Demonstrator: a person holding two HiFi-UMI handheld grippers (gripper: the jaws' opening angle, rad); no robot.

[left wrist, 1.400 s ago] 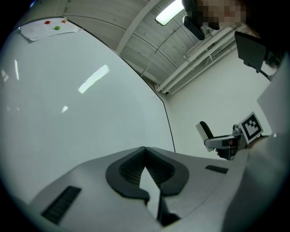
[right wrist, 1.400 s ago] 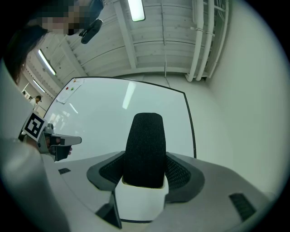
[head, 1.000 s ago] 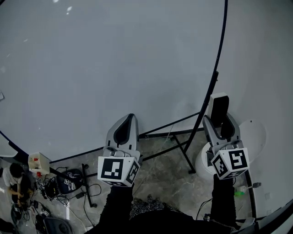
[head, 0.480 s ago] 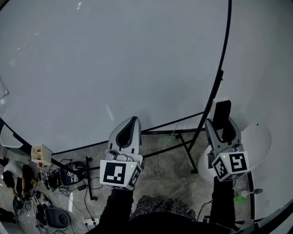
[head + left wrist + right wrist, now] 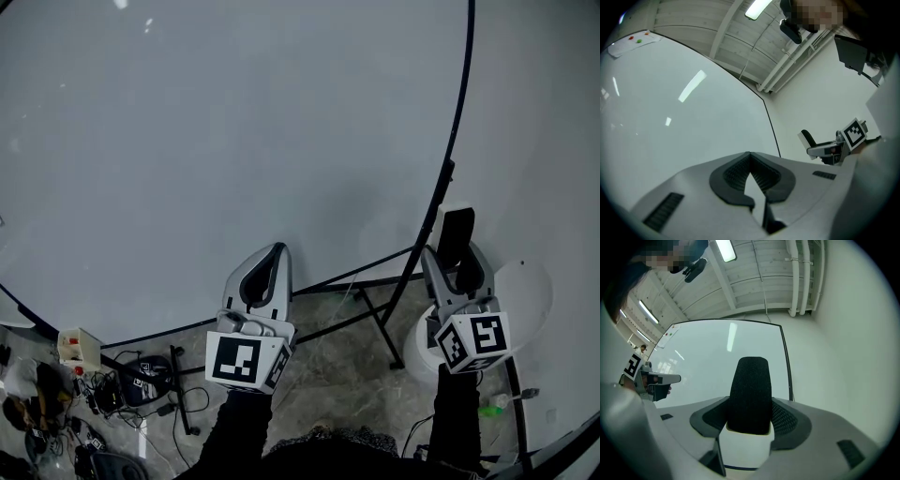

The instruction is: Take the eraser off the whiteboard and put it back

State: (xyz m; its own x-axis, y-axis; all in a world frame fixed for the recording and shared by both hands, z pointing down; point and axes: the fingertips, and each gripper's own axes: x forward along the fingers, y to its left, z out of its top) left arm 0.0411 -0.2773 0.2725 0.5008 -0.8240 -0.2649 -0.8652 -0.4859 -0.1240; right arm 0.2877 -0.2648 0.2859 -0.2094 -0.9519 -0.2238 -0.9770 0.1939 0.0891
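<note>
Currently the eraser is clamped upright between the jaws of the right gripper, just beside the right edge of the whiteboard and seemingly off its surface. For a clean return, it should be carried inward over the whiteboard's face, pressed flat until it seats, and only then released. The left gripper is held closed and empty before the whiteboard, and is best kept clear.
</note>
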